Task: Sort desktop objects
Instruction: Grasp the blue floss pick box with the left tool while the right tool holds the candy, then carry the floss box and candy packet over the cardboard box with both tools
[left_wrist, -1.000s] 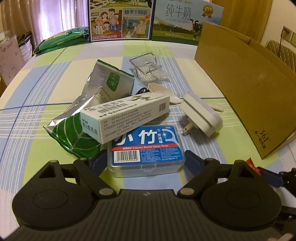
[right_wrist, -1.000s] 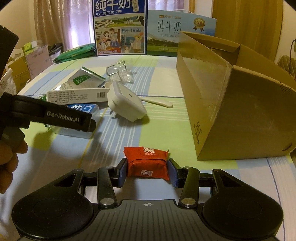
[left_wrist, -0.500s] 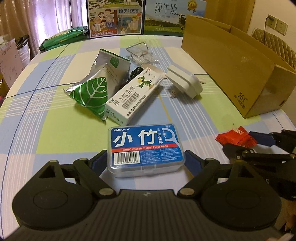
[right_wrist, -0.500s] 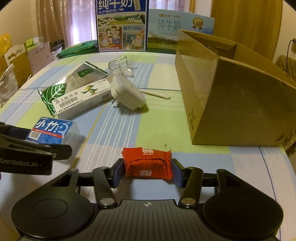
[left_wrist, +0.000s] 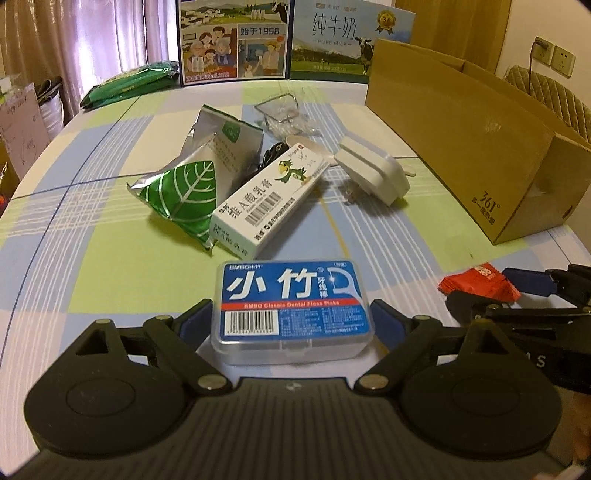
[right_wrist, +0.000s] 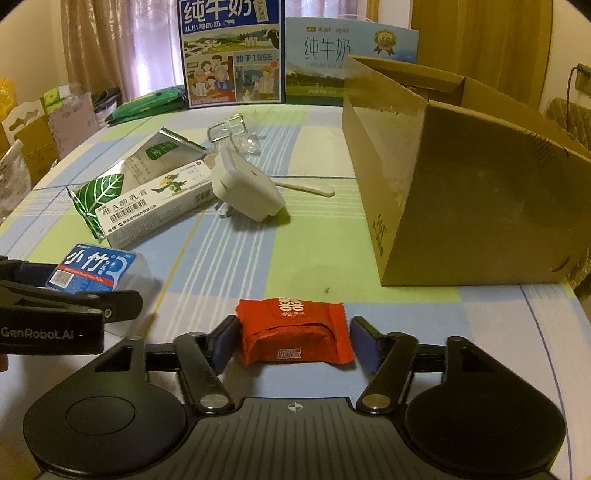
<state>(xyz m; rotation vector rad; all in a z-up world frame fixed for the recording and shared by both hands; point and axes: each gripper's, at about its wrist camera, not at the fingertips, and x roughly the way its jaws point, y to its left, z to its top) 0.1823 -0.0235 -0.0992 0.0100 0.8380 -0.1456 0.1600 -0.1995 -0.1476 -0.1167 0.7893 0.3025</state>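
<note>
My left gripper (left_wrist: 291, 319) is shut on a clear box of dental floss picks with a blue label (left_wrist: 291, 302), held low over the near part of the table; the same floss box (right_wrist: 98, 266) shows at the left of the right wrist view. My right gripper (right_wrist: 295, 343) stands open around a red snack packet (right_wrist: 293, 332) that lies on the tablecloth, with small gaps at both fingers. That red packet (left_wrist: 480, 282) also appears at the right of the left wrist view. The open cardboard box (right_wrist: 461, 192) stands to the right.
In the middle of the table lie a white ointment carton (left_wrist: 269, 199), a green leaf-print pouch (left_wrist: 184, 195), a white plug adapter (left_wrist: 373, 173), a white spoon (right_wrist: 306, 188) and a clear plastic holder (left_wrist: 280, 110). Milk cartons (left_wrist: 236, 37) stand at the back.
The right gripper's fingers have spread apart and let go of the red packet, which now rests on the table. The left gripper has drawn back a little with the floss box.
</note>
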